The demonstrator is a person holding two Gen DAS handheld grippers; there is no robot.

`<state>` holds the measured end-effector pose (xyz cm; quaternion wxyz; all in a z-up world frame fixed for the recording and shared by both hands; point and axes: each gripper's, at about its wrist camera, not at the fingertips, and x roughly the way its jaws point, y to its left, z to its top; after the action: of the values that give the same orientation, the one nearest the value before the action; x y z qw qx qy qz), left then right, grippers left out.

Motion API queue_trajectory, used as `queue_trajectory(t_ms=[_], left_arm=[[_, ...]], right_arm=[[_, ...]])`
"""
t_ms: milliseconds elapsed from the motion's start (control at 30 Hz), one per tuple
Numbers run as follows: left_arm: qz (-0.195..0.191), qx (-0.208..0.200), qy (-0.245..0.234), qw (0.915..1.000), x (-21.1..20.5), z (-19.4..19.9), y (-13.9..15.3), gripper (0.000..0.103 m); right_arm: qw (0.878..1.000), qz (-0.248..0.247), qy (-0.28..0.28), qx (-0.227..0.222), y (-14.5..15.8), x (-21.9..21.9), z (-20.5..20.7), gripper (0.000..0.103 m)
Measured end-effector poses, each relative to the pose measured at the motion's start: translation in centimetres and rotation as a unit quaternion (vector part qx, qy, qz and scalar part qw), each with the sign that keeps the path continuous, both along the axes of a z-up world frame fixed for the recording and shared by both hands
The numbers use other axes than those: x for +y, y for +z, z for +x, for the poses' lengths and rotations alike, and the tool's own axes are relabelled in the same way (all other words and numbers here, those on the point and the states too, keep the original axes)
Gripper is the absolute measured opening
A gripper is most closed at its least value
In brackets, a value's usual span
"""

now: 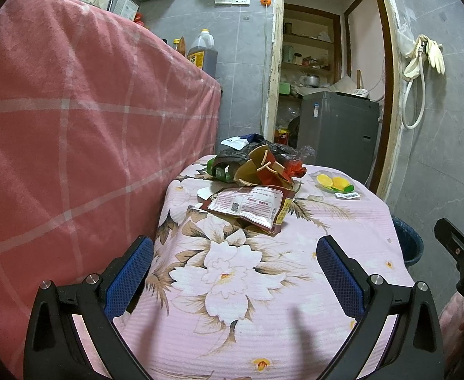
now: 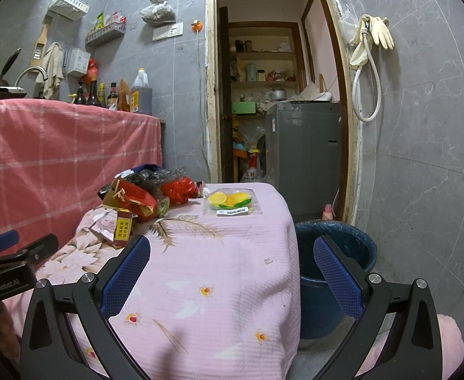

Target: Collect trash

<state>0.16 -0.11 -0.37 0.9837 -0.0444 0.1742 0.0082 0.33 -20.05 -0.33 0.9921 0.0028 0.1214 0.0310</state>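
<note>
A heap of trash (image 1: pixel 257 171) sits at the far end of the worktop (image 1: pixel 232 300), on its pink flowered cloth: crumpled red and brown packets, dark plastic film and a flattened printed wrapper (image 1: pixel 248 205). A clear packet of yellow slices (image 2: pixel 232 201) lies just beside the heap. A blue bucket (image 2: pixel 336 272) stands on the floor beside the worktop. The left gripper (image 1: pixel 235 275) and right gripper (image 2: pixel 232 272) hover low over the near cloth, fingers spread wide apart, holding nothing.
</note>
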Motion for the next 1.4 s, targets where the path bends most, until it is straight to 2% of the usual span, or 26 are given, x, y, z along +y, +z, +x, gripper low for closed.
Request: queue_trajectory(t_ms=[1167,1400], left_arm=[[0.000,0.002,0.000,1.0000,0.2,0.2,-0.1,0.101],[0.004,0.012,0.009,0.9999,1.2,1.4,0.8,0.101]], right_arm=[[1.000,0.002,-0.001,0.002,0.1,-0.1,-0.1,0.103],[1.000,0.011,0.013,0.009,1.0,-0.3,1.5,0.103]])
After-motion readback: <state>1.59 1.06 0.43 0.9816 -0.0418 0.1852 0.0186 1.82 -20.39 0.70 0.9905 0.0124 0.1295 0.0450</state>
